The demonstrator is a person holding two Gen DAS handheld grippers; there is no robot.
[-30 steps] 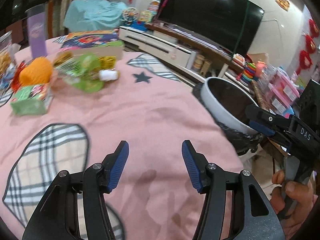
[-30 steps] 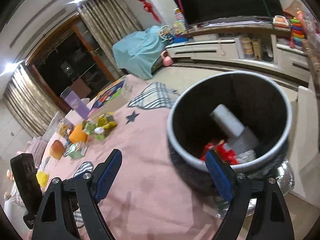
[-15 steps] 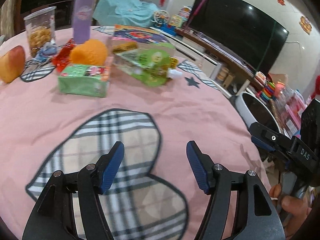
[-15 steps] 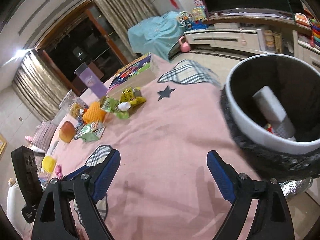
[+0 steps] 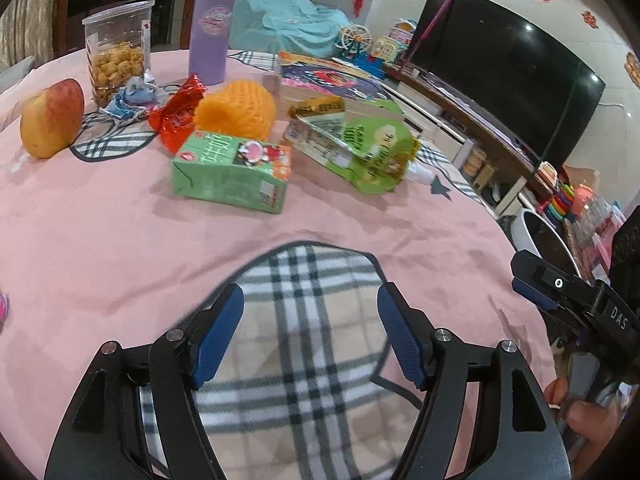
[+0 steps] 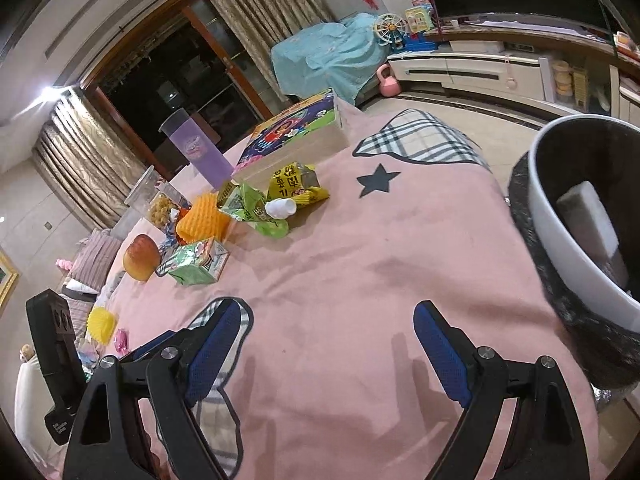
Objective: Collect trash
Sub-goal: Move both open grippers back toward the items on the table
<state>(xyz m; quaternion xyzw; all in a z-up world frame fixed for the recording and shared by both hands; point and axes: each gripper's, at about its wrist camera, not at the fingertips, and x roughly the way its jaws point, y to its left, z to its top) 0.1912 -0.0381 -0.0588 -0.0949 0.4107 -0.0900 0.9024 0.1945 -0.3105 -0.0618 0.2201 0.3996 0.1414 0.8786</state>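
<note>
My left gripper (image 5: 310, 300) is open and empty over the pink tablecloth (image 5: 120, 240), short of the litter. Ahead lie a green drink carton (image 5: 232, 172), a green snack pouch (image 5: 372, 152), a red wrapper (image 5: 180, 114) and an orange foam net (image 5: 236, 110). My right gripper (image 6: 328, 324) is open and empty over the cloth. The same carton (image 6: 196, 264), green pouch (image 6: 256, 208) and a yellow wrapper (image 6: 296, 184) lie far ahead of it. The white trash bin (image 6: 568, 232) stands at the table's right edge, with trash inside; it also shows in the left wrist view (image 5: 532, 232).
An apple (image 5: 52, 118), a snack jar (image 5: 118, 52), a purple tumbler (image 5: 210, 24) and a flat puzzle box (image 5: 332, 84) stand at the back of the table. A TV and low cabinet lie beyond. My right gripper's body (image 5: 576, 304) is at the right.
Both grippers have swung left, away from the bin and toward the litter. The left gripper has come closer to the carton and pouch. Both stay open and empty.
</note>
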